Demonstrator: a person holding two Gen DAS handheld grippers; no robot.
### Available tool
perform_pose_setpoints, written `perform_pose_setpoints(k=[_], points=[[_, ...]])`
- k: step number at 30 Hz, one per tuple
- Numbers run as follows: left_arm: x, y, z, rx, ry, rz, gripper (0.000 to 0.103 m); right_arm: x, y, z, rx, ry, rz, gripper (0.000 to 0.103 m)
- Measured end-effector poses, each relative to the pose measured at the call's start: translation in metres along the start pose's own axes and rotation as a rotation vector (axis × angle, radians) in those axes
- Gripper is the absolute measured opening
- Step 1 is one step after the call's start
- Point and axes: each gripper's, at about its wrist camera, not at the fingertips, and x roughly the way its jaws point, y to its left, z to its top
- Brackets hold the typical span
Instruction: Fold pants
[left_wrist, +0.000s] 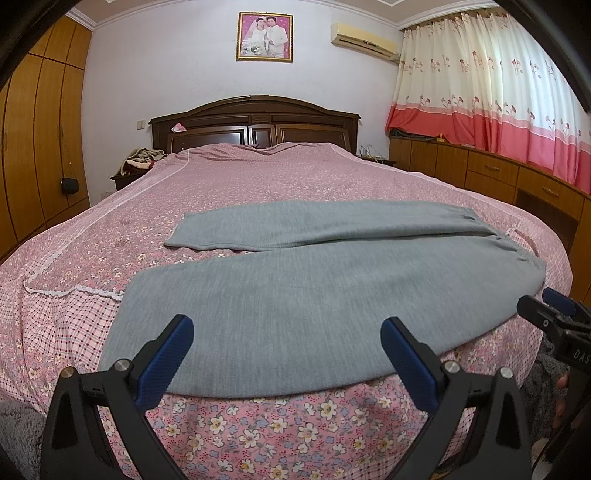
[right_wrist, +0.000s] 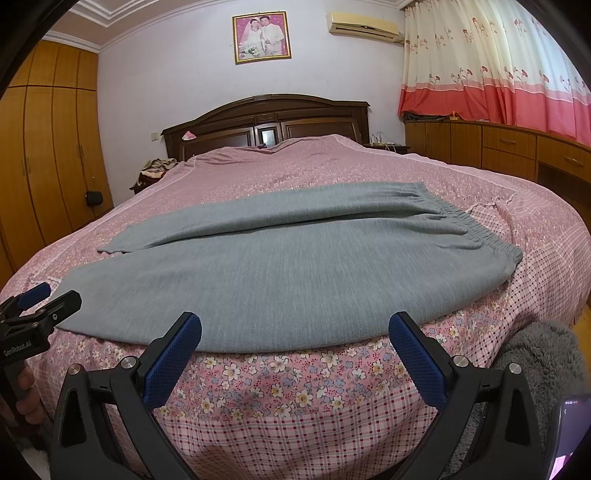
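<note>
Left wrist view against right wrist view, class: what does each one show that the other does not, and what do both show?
Only the left wrist view shows the right tongs at its right edge. Only the right wrist view shows the left tongs at its left edge and a phone screen bottom right. Both show the grey pants flat on the floral bedspread, waistband to the right, the wedding portrait, and open tongs holding nothing.

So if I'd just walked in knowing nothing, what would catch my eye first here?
Probably the grey pants, spread flat across the foot of the pink floral bed, both legs pointing left and the waistband to the right. Next, the blue-padded left gripper and right gripper, jaws wide open, holding nothing, poised at the pants' near edge. Beyond them, a framed portrait hangs on the wall above the dark headboard.
</note>
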Motion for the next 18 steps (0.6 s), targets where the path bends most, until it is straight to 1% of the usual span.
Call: perform_pose_setpoints(k=[18], points=[[-0.0012,-0.0019,0.0014,0.004,0.0,0.0,0.103,0.0011,-0.0028,-0.0007,0.006,0.007,0.002,0.103]])
